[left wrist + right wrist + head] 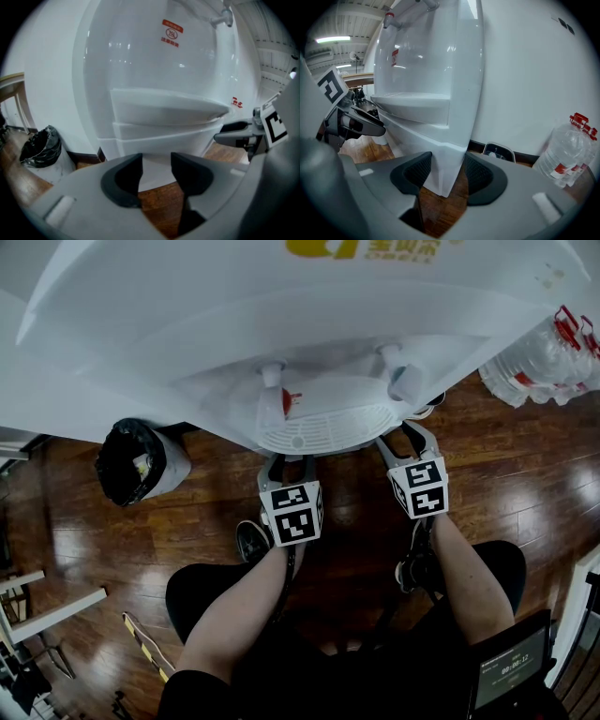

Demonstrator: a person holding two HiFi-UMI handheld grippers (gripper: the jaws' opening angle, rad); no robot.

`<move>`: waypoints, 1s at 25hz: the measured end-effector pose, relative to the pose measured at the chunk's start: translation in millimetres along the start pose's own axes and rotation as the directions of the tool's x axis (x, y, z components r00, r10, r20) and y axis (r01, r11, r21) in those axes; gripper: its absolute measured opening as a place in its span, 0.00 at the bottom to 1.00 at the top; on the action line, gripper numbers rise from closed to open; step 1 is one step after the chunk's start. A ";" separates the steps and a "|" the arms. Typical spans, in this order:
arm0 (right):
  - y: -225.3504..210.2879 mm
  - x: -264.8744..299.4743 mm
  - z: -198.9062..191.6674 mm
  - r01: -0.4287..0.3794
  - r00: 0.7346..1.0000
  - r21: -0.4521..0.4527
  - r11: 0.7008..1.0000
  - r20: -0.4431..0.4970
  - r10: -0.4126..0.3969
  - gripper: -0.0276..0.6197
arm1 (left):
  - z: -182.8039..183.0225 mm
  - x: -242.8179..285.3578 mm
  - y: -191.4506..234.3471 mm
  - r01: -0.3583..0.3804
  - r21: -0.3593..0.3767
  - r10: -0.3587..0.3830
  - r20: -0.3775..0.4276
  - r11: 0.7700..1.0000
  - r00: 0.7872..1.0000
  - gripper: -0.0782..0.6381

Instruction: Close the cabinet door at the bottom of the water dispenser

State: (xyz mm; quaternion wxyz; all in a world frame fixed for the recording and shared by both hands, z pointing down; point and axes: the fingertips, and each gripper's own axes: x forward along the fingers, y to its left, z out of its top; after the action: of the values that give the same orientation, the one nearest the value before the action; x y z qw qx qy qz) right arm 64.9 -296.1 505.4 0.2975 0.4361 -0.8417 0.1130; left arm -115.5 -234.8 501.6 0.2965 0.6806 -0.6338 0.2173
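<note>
The person sits on the wood floor (216, 521) facing the white dispenser (309, 324), with a hand-held gripper in each hand, side by side and tilted down toward its base.

The left hand-held gripper (156, 164) has its jaws apart, with nothing between the pads. Straight ahead of them is the dispenser's lower front, below two stepped ledges. This is where the cabinet door (154, 147) sits. The panel looks flush with the body, though I cannot make out its seam. A bin (40, 147) lined with a black bag stands against the wall to this gripper's left. The other gripper's jaws show at its right.

The right hand-held gripper (447, 164) is also open, fairly wide, and holds nothing. The dispenser's bottom front corner lines up in the gap, just beyond the pads. Clear water bottles (567, 150) with red caps stand by the wall, well off to this gripper's right.

From above, both grippers' tips are tucked under the drip tray (323, 427).
</note>
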 end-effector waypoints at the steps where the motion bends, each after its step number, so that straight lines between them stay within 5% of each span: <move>1: -0.2 0.7 0.5 0.001 1.000 0.001 1.000 0.002 -0.001 0.40 | 0.2 0.1 0.2 0.000 0.000 0.000 0.000 1.000 1.000 0.40; 18: -1.8 3.7 1.2 0.018 1.000 0.037 0.999 -0.005 -0.018 0.39 | 0.7 1.2 0.2 -0.001 0.005 0.001 -0.009 1.000 1.000 0.39; 25: -0.6 1.3 -1.2 0.039 0.997 0.121 0.992 -0.071 -0.030 0.38 | 3.3 -0.7 0.7 0.008 0.002 -0.008 -0.023 1.000 1.000 0.39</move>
State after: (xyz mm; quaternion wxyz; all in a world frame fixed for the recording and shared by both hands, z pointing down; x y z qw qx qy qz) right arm 65.4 -296.8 507.1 0.3012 0.4638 -0.8148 0.1741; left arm -116.5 -236.6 498.8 0.3039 0.6810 -0.6273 0.2246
